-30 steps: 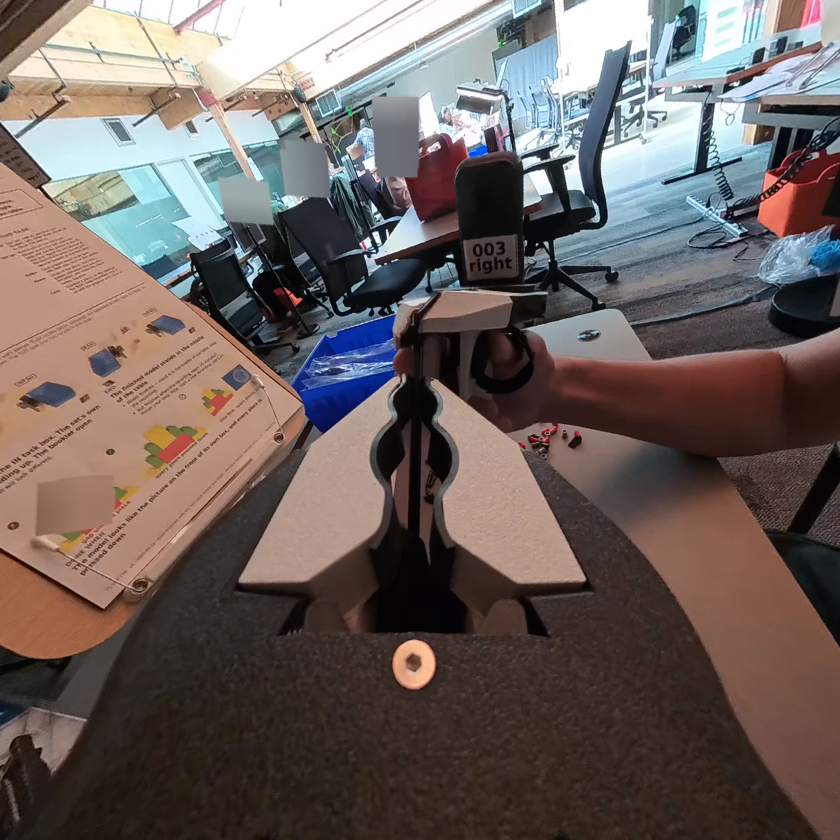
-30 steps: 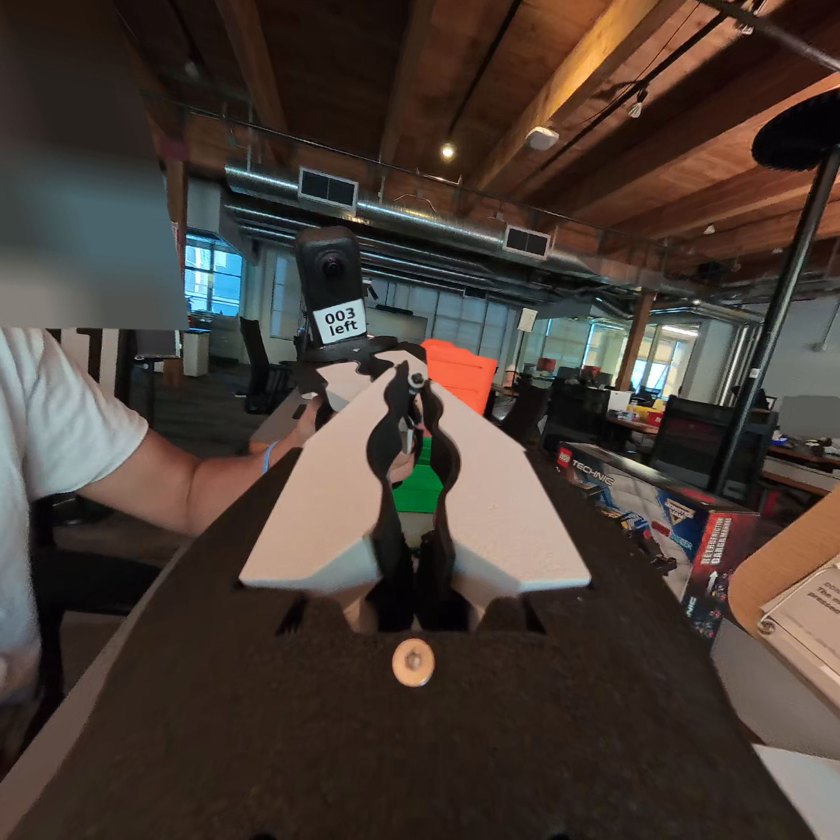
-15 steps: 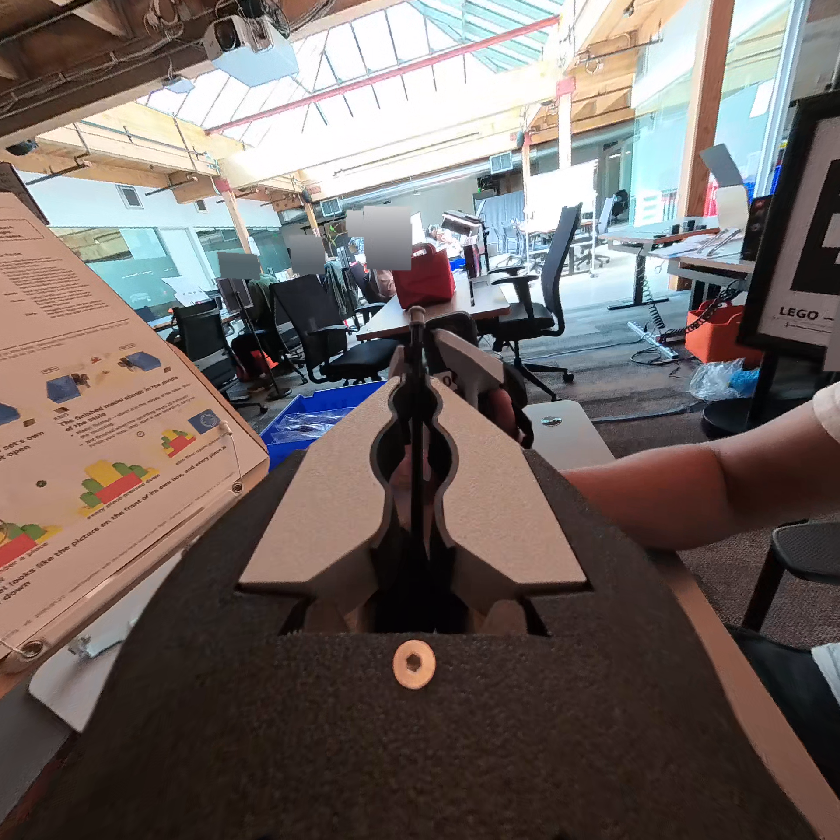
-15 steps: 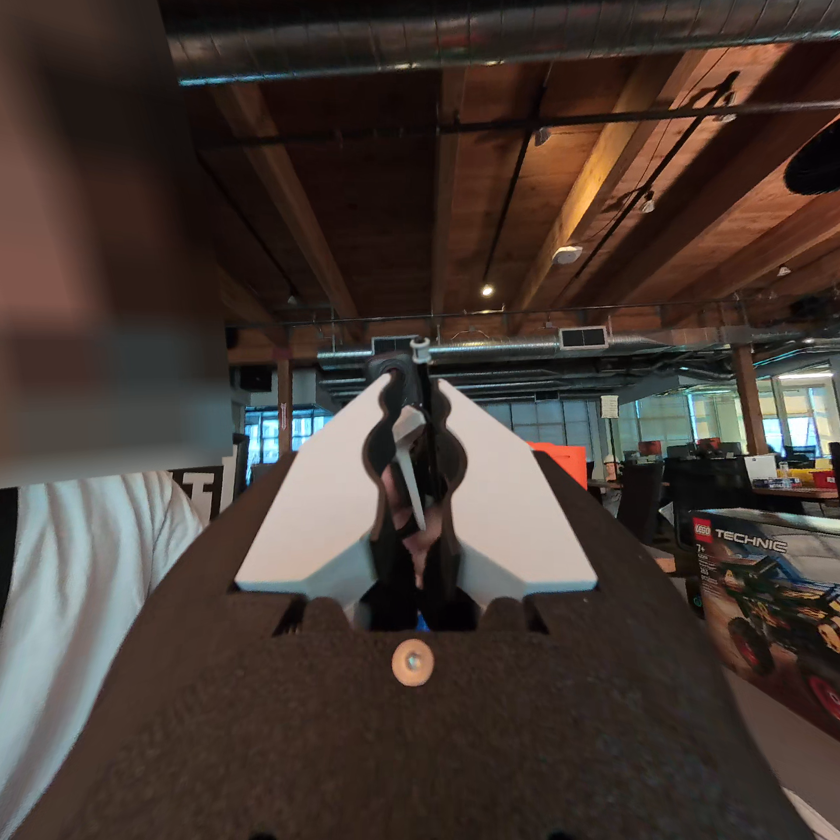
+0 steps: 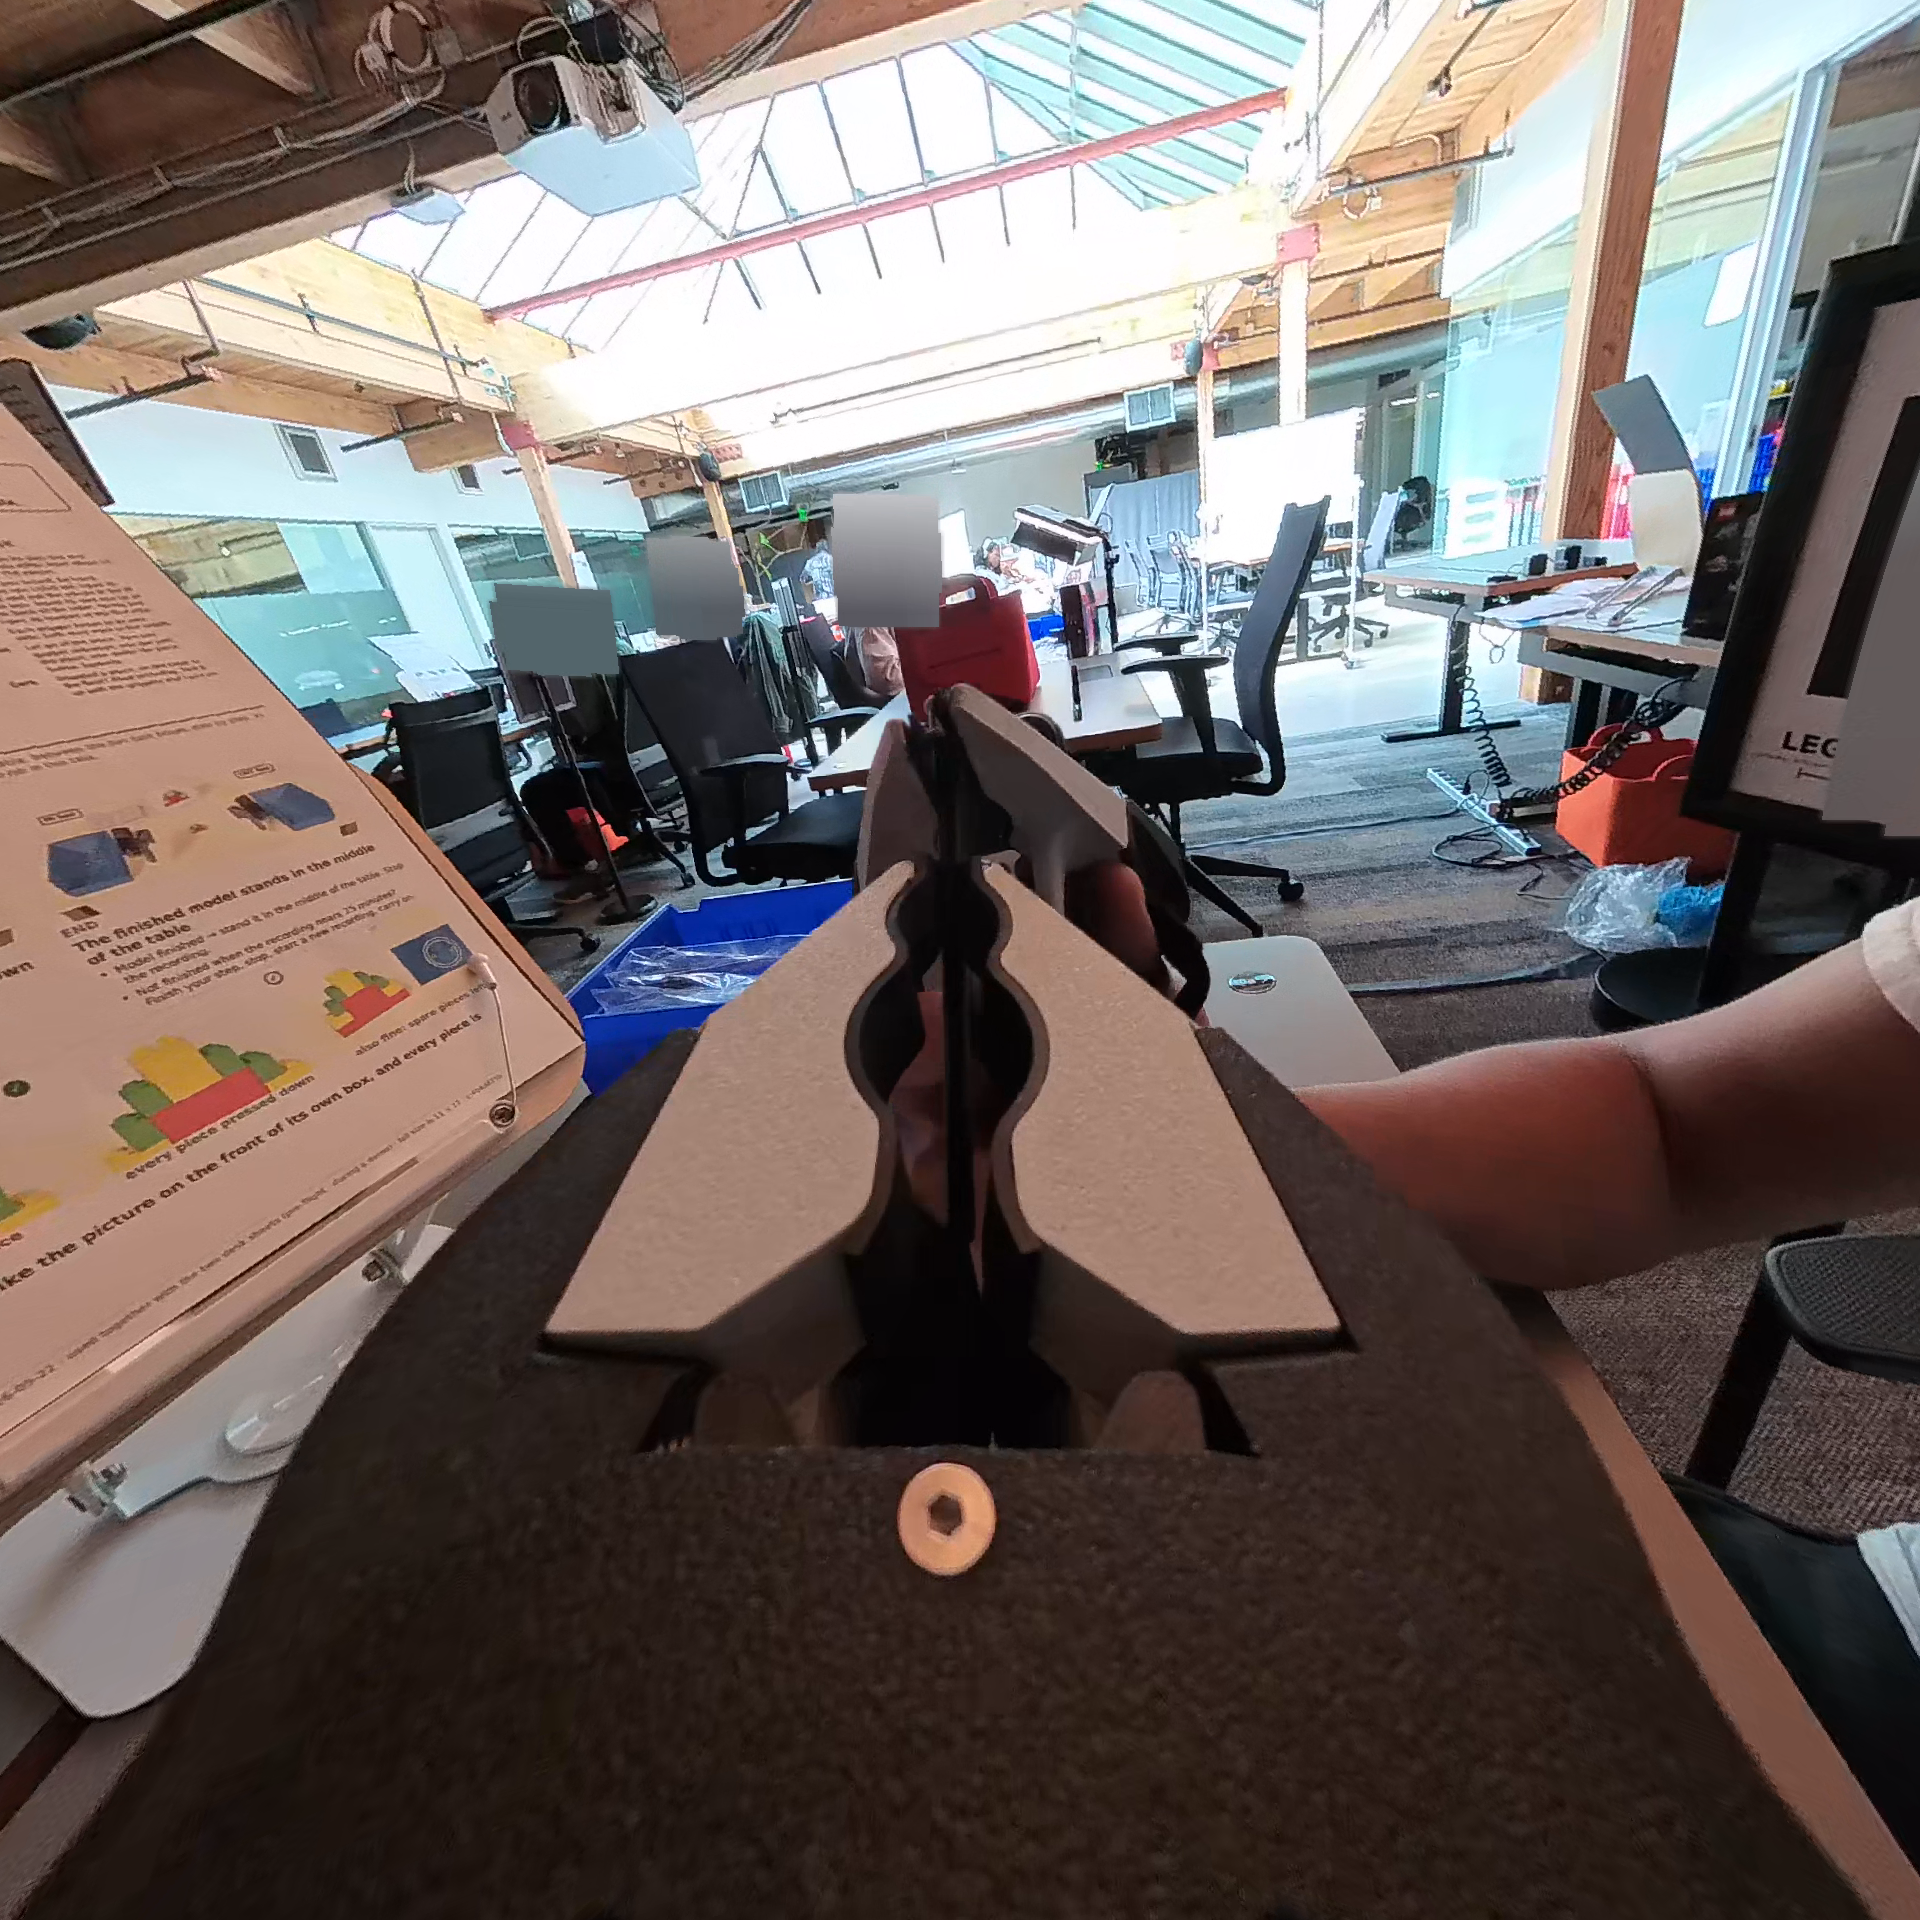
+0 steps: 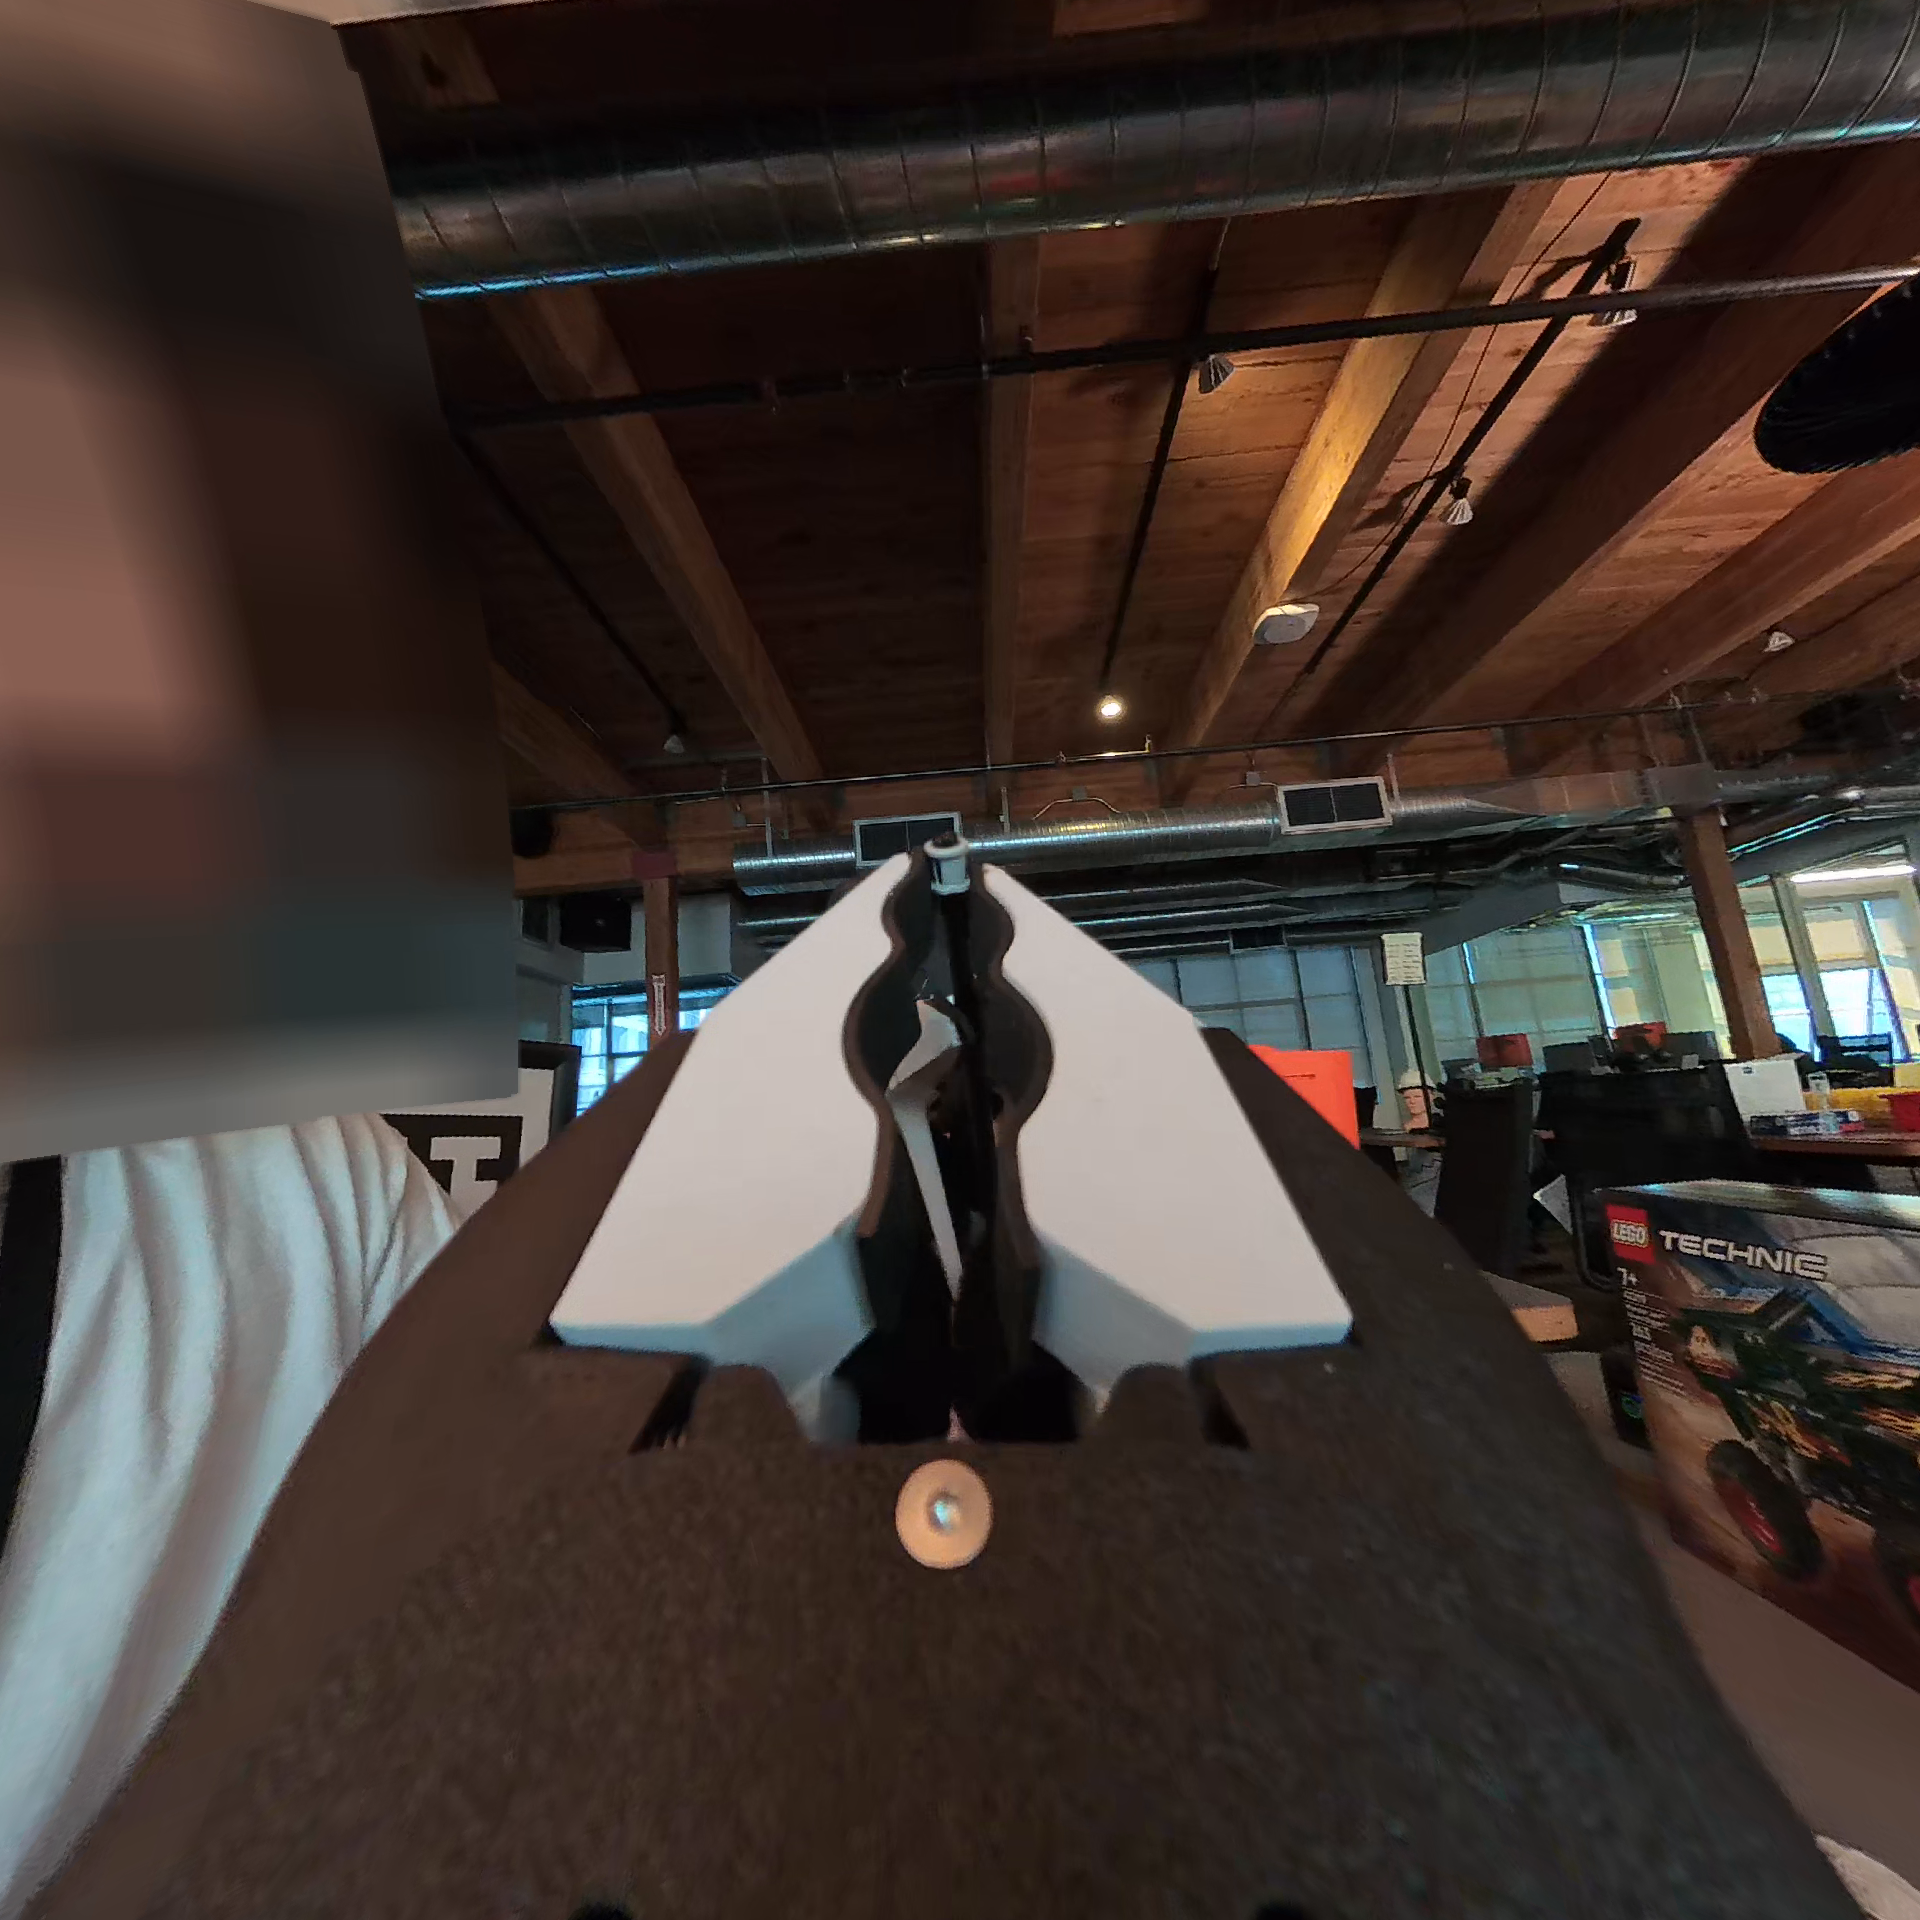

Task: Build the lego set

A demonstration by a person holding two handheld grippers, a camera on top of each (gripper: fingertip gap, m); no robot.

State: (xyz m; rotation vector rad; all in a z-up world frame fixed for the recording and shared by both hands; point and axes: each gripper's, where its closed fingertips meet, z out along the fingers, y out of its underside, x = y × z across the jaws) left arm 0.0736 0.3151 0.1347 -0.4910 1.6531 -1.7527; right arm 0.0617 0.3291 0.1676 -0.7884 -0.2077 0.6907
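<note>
My left gripper (image 5: 940, 878) is shut on a thin black axle (image 5: 952, 1049) that runs along its jaws and past the tips. The right gripper (image 5: 951, 727) is close beyond those tips, held by a hand (image 5: 1117, 914). In the right wrist view my right gripper (image 6: 948, 883) is shut on a thin black axle (image 6: 971, 1039) with a small light grey bush (image 6: 948, 862) at its tip. It points up at the ceiling. A white finger of the left gripper (image 6: 925, 1091) shows through the gap. I cannot tell whether both hold one axle.
An instruction sheet on a tilted board (image 5: 229, 935) stands close at the left. A blue bin (image 5: 707, 956) is beyond the grey table (image 5: 1299, 1018). A black-framed sign on a stand (image 5: 1829, 582) is at the right. The set's box (image 6: 1787, 1403) lies at the right. Only a small space, under 4 cm, lies between the two pairs of fingers.
Both grippers have tilted upward, off the table. The right gripper has come in line with the left gripper's tips and close to them. Both have stayed shut.
</note>
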